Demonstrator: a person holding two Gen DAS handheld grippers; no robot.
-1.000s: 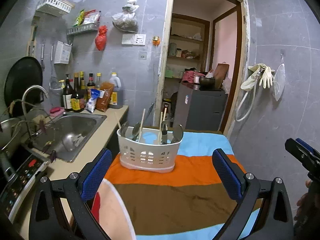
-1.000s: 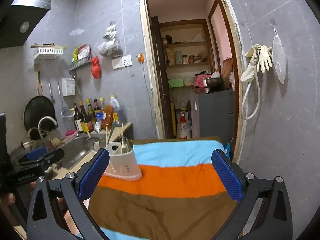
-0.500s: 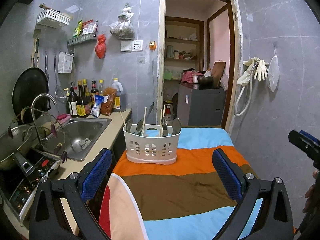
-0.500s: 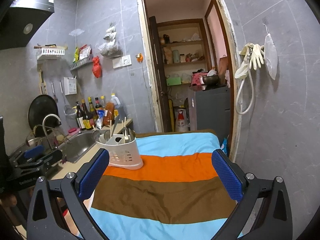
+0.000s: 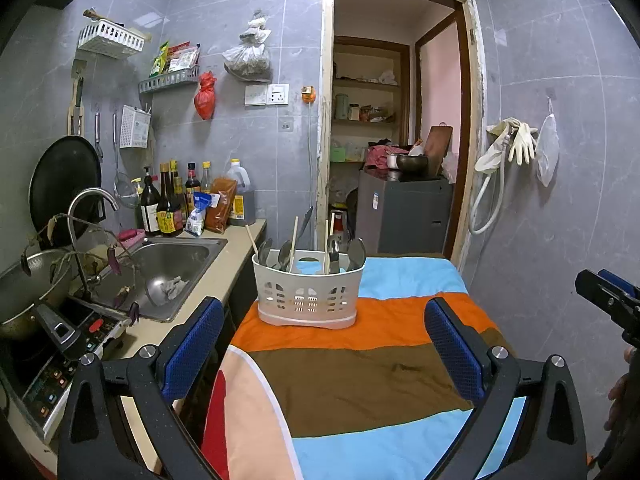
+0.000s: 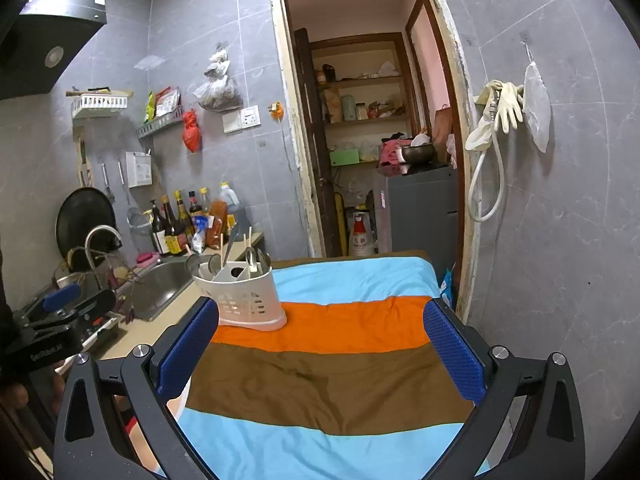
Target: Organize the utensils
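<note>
A white perforated utensil caddy (image 5: 307,296) stands on the orange stripe of a striped cloth (image 5: 360,380); it also shows in the right wrist view (image 6: 244,300). Several spoons (image 5: 356,250) and chopsticks (image 5: 294,240) stand upright in it. My left gripper (image 5: 320,344) is open and empty, held back from the caddy above the cloth. My right gripper (image 6: 318,350) is open and empty, to the right of the caddy and back from it. Each gripper shows at the edge of the other's view.
A steel sink (image 5: 160,276) with a faucet (image 5: 86,216) sits left of the cloth-covered table. Bottles (image 5: 168,204) line the back counter. An induction cooker (image 5: 44,364) and wok (image 5: 20,292) are at near left. A doorway (image 5: 396,120) opens behind; a tiled wall stands right.
Both grippers have drawn back and risen away from the caddy, which now looks smaller and farther off. Both stay open and empty.
</note>
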